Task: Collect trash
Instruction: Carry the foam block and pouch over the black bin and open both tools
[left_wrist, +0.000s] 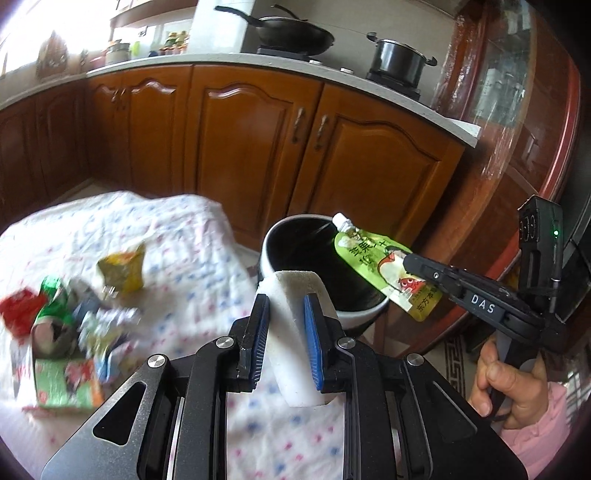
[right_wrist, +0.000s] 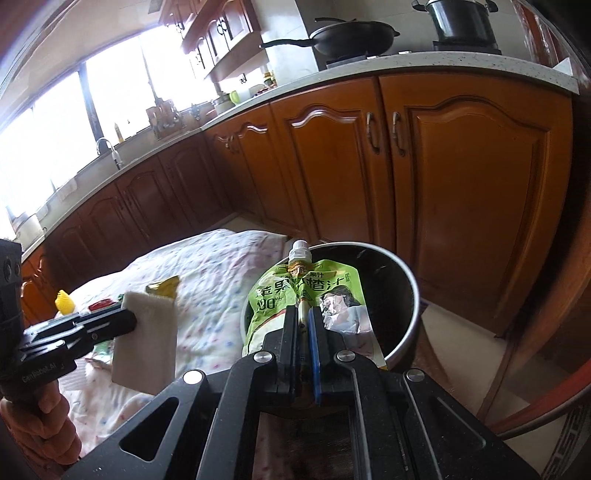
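My left gripper (left_wrist: 286, 308) is shut on a white foam block (left_wrist: 295, 295), which pokes up between the blue pads just short of the bin's rim. In the right wrist view the same white foam block (right_wrist: 147, 339) hangs at the left. My right gripper (right_wrist: 304, 314) is shut on a green juice pouch (right_wrist: 284, 295) with a white cap, held over the round bin (right_wrist: 410, 295). In the left wrist view that green juice pouch (left_wrist: 365, 254) hangs over the black inside of the round bin (left_wrist: 295, 247), in the right gripper (left_wrist: 410, 262).
A table under a white flowered cloth (left_wrist: 177, 236) carries more trash: a yellow wrapper (left_wrist: 123, 267), red and green packets (left_wrist: 44, 314) and a green carton (left_wrist: 64, 384). Brown kitchen cabinets (left_wrist: 258, 140) stand behind the bin. A dark red cabinet (left_wrist: 517, 147) is on the right.
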